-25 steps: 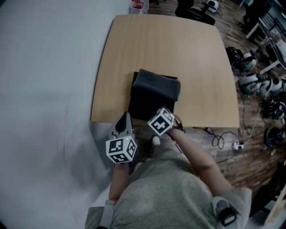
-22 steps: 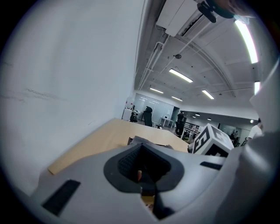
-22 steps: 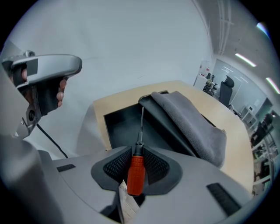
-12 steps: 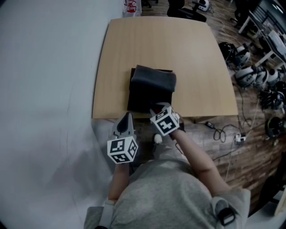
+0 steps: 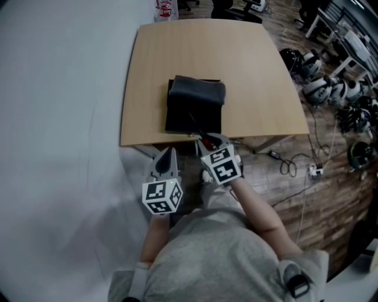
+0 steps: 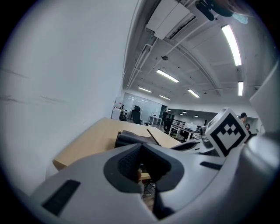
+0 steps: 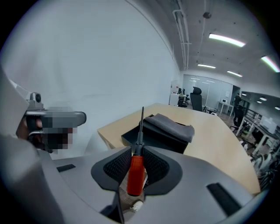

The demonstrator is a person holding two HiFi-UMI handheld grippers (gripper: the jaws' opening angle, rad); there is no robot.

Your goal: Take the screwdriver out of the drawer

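My right gripper (image 5: 208, 143) (image 7: 138, 151) is shut on the screwdriver's red handle (image 7: 136, 173). Its thin metal shaft (image 7: 141, 124) points up and away towards the drawer. That drawer is a black open box (image 5: 184, 121) (image 7: 144, 136) near the front edge of the wooden table (image 5: 248, 71), with a folded grey cloth (image 5: 198, 92) (image 7: 171, 124) on top. The screwdriver is lifted clear of the drawer, just in front of the table edge. My left gripper (image 5: 167, 156) (image 6: 141, 149) hangs to the left, off the table, shut with nothing in it.
A white wall (image 5: 53, 118) runs along the left. On the wooden floor at the right lie cables (image 5: 295, 171) and headsets (image 5: 322, 88). A small red and white thing (image 5: 165, 8) stands at the table's far edge. The person's torso (image 5: 218, 259) fills the bottom.
My right gripper has drawn back towards the person with the screwdriver, out of the drawer and off the table edge. The left gripper has hardly moved.
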